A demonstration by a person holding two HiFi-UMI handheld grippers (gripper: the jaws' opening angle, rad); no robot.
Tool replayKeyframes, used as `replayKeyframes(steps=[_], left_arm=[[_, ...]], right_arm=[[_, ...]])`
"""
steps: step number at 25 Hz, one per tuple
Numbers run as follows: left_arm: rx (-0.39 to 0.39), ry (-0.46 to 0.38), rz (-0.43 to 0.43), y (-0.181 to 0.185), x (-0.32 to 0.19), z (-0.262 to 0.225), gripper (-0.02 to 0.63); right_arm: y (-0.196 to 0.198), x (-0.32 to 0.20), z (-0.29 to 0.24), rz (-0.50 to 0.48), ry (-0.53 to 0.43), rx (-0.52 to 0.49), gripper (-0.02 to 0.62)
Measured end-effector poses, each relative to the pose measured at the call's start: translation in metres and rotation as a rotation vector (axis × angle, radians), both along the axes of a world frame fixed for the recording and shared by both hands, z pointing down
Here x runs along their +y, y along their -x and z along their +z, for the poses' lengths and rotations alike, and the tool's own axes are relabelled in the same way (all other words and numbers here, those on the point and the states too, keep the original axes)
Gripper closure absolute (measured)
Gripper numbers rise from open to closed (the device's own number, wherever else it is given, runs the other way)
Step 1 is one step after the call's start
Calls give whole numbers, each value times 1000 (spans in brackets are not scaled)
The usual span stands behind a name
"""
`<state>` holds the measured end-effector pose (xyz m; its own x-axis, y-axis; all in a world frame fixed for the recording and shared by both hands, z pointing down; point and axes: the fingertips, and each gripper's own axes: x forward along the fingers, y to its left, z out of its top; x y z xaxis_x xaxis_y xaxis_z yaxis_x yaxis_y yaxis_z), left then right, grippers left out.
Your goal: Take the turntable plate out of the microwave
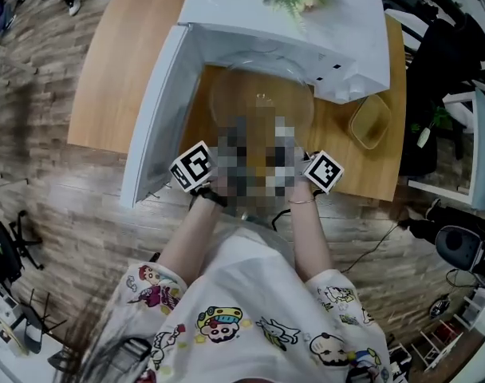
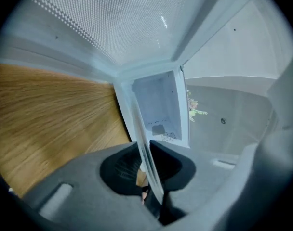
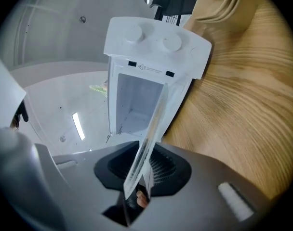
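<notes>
As my left hand-held gripper and right hand-held gripper clamp the clear round glass plate, I think it's outside the white microwave.

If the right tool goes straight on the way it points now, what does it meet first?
Probably the open microwave ahead, though depth is unclear; the right tool itself grips the glass plate edge-on.
</notes>
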<state>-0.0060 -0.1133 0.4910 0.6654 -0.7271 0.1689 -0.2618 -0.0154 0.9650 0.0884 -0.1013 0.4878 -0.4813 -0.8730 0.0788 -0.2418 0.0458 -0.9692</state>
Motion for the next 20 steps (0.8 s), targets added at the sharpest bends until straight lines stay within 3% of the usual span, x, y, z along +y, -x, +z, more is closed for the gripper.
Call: replayKeyframes(steps=[11, 20], left_arm=[[7, -57, -2, 8, 93, -41, 558], [34, -86, 19, -7, 187, -68, 558]], right_arm=[[10, 88, -43, -68, -79, 26, 514], [-4, 180, -71, -96, -115, 53, 512]])
